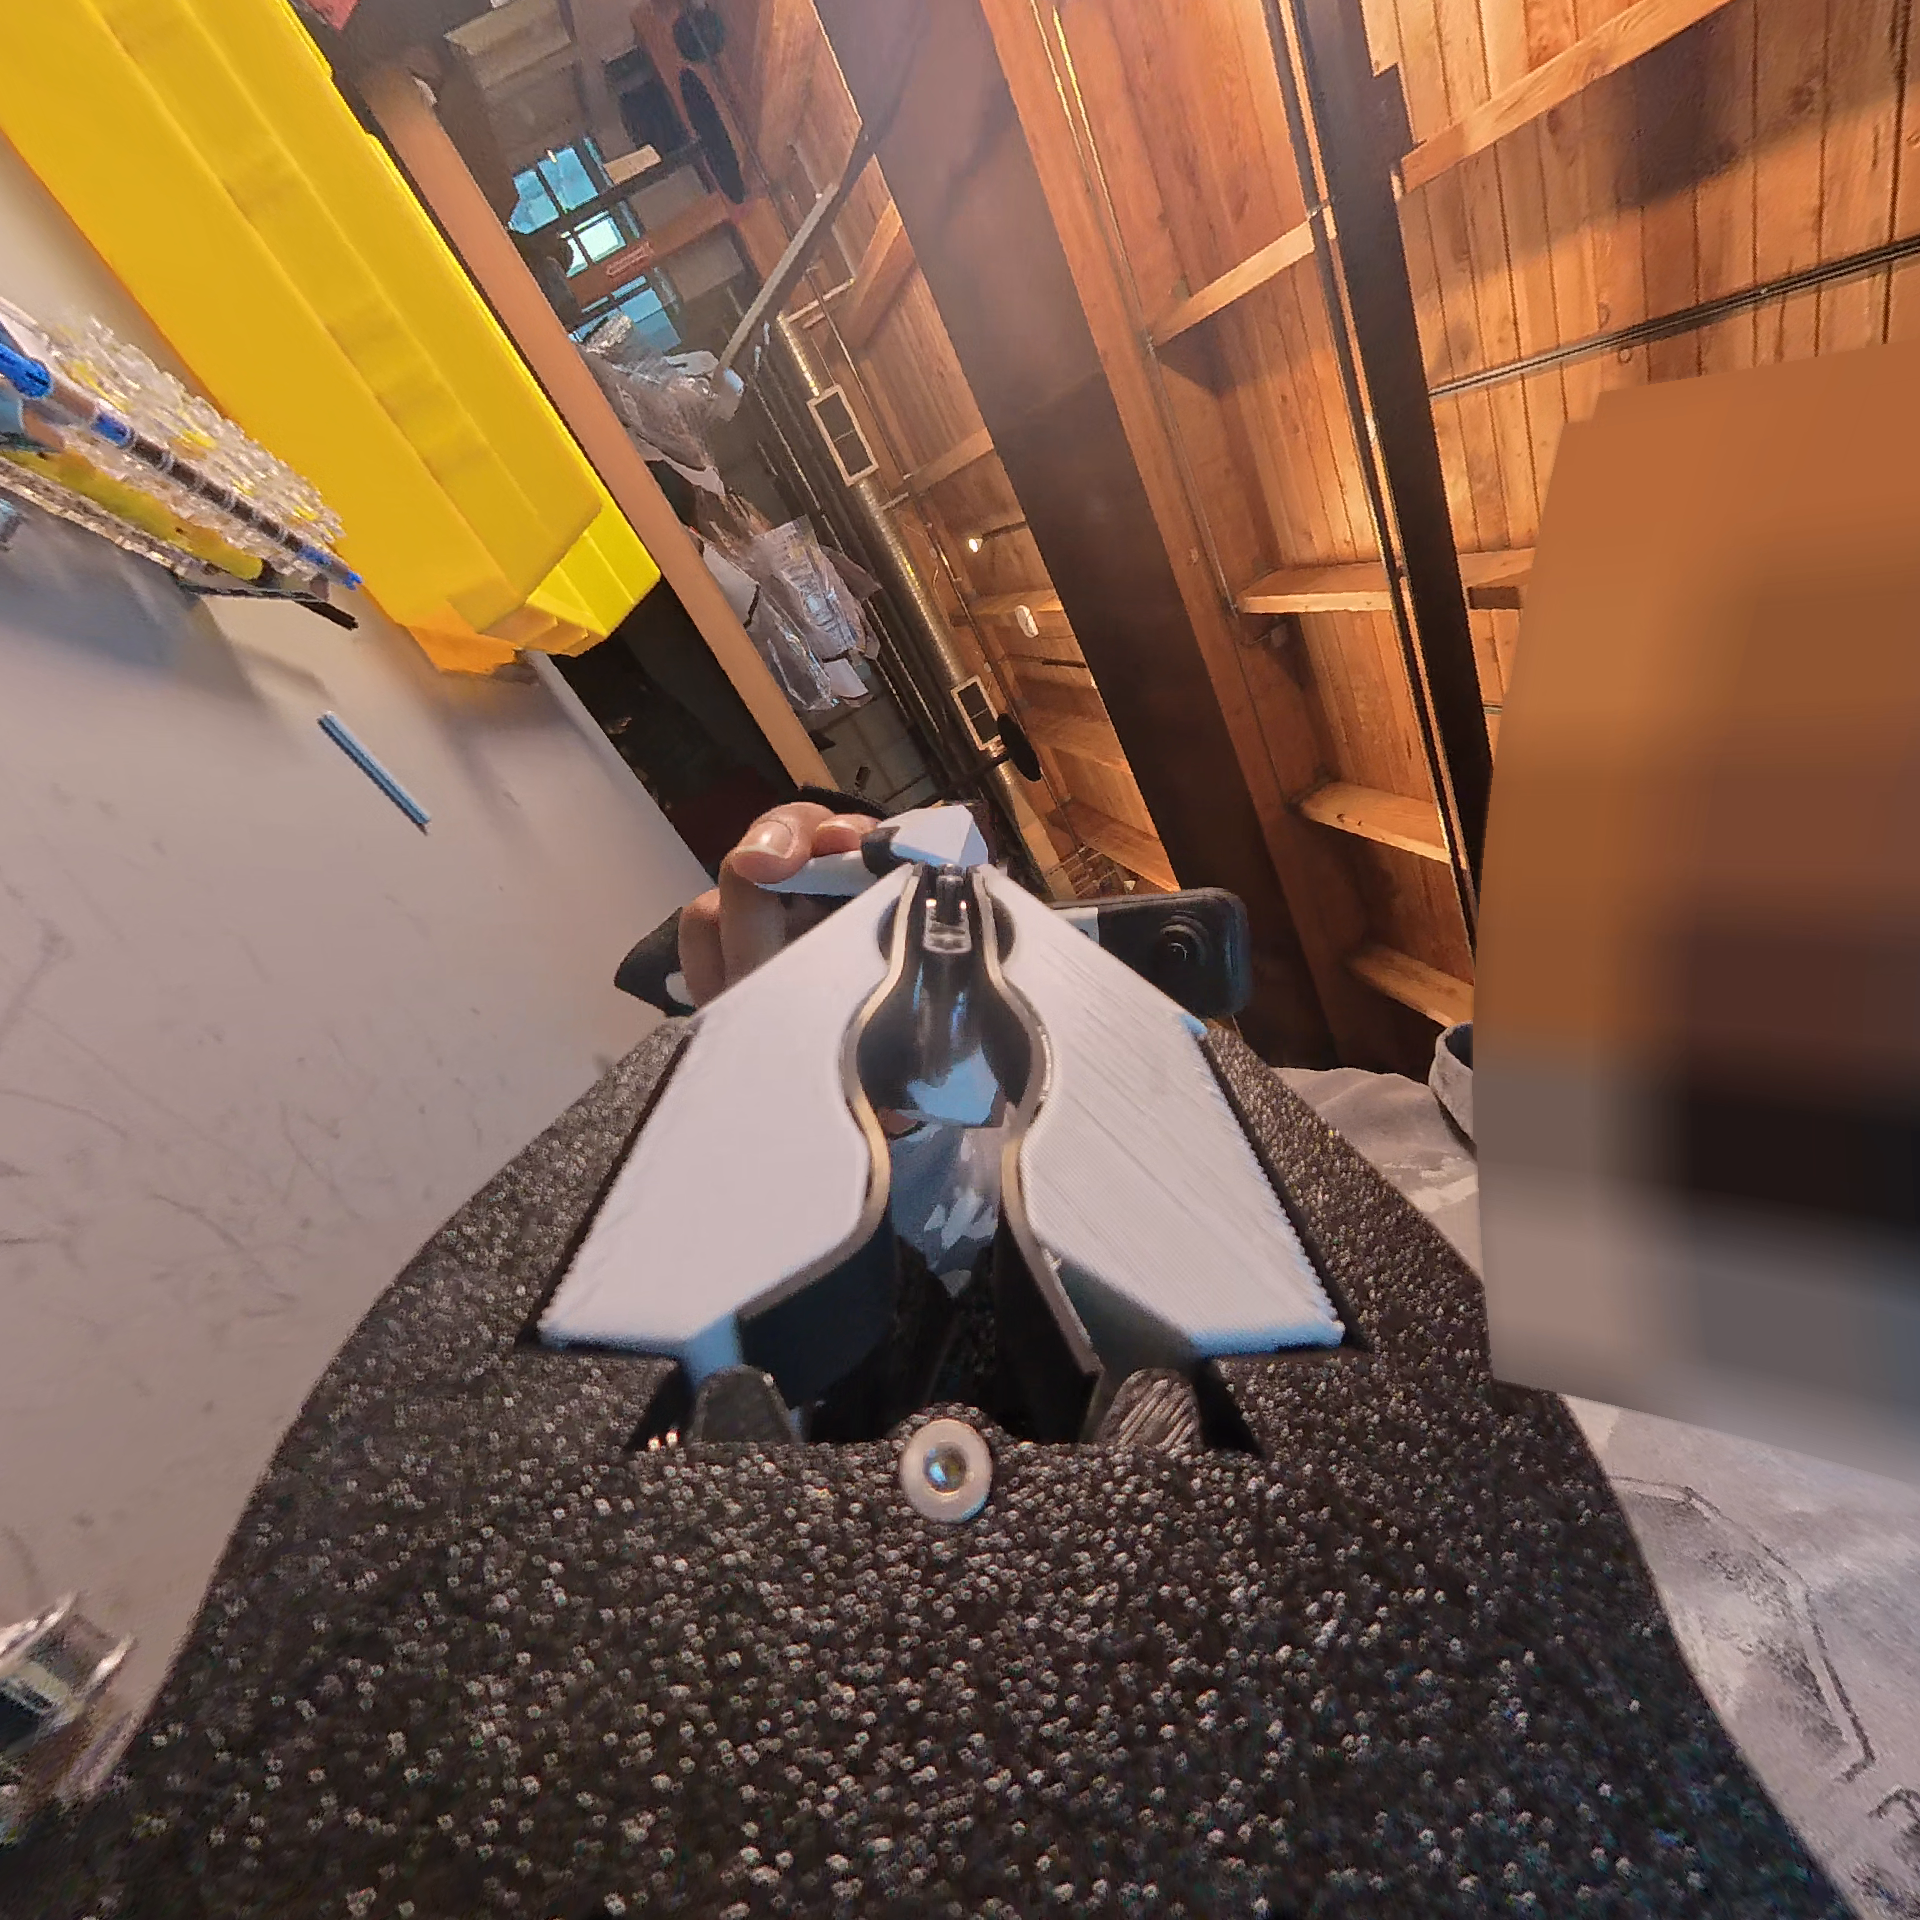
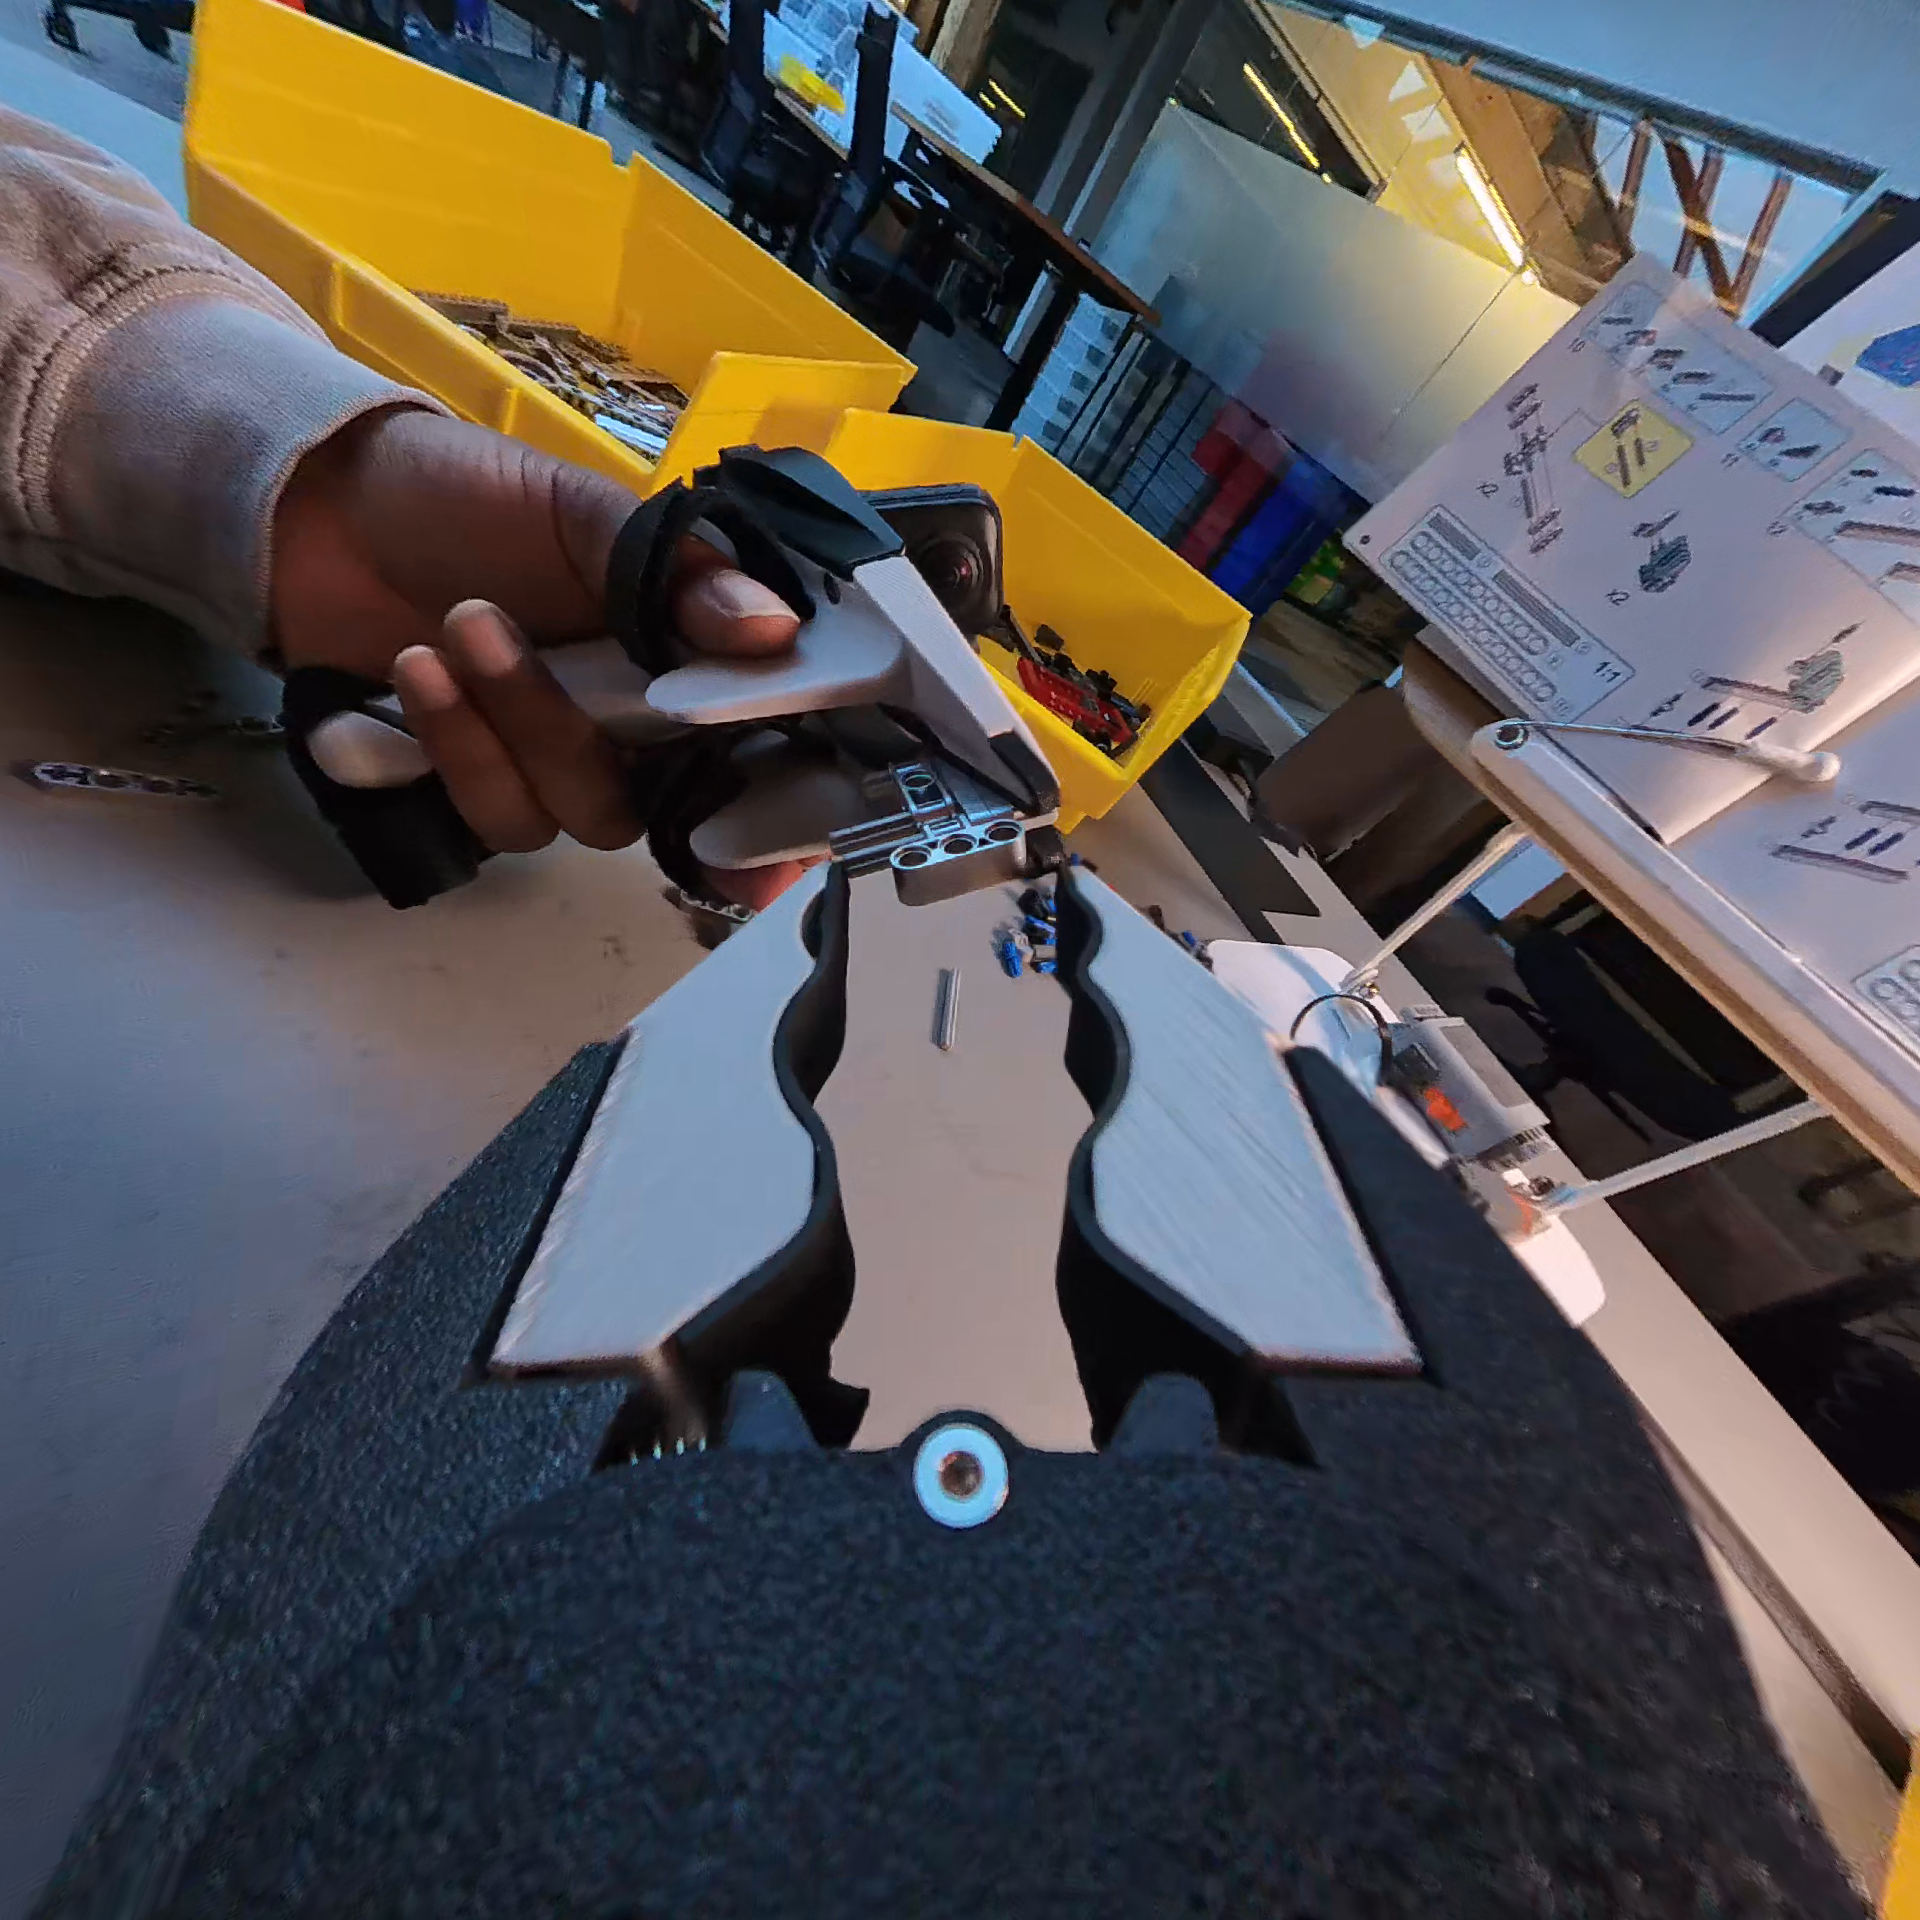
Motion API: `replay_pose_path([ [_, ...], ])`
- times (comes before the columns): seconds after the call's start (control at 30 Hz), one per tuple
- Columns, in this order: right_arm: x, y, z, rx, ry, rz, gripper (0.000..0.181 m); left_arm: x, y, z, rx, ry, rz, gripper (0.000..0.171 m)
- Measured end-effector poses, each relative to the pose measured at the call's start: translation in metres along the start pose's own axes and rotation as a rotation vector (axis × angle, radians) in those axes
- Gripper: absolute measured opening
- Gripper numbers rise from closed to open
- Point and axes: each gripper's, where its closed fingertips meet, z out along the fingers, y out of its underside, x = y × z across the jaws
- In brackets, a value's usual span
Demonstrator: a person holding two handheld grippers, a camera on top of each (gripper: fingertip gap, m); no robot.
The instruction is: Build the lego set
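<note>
While the left gripper [image 2: 1023, 821] jaws pinch one grey beam [image 2: 935, 831], seemingly, the right gripper [image 2: 951, 894] gapes beside two yellow bins [image 2: 582, 239].

Showing printed step numbers and part counts on the open instruction booklet [image 2: 1662, 540] propped on its white stand [image 2: 1621, 831] at right of the desk [image 2: 260, 1091]; wording withheld. Nothing else carrying legible writing in either view.

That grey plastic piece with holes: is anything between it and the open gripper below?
Nothing visible. The grey holed plastic piece, clamped in the left gripper, hangs just beyond the open right gripper, with only bare grey tabletop behind the gap.
</note>
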Motion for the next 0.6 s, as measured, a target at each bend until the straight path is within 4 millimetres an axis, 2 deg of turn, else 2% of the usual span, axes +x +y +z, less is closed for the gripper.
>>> replay_pose_path([
  [0.23, -0.001, 0.005, -0.002, -0.02, -0.004, -0.034, 0.034, -0.004, 0.001, -0.001, -0.013, -0.027, 0.008, 0.006],
  [0.33, -0.003, 0.006, -0.001, -0.027, 0.008, -0.075, 0.041, -0.009, 0.006, -0.001, -0.048, -0.064, 0.022, 0.005],
  [0.47, -0.006, 0.005, -0.002, -0.023, -0.004, -0.09, 0.038, -0.009, 0.007, 0.0, -0.048, -0.046, -0.026, 0.006],
  [0.6, 0.0, 0.009, -0.001, -0.042, 0.035, -0.103, 0.031, -0.016, 0.005, -0.003, -0.023, -0.073, -0.056, 0.006],
])
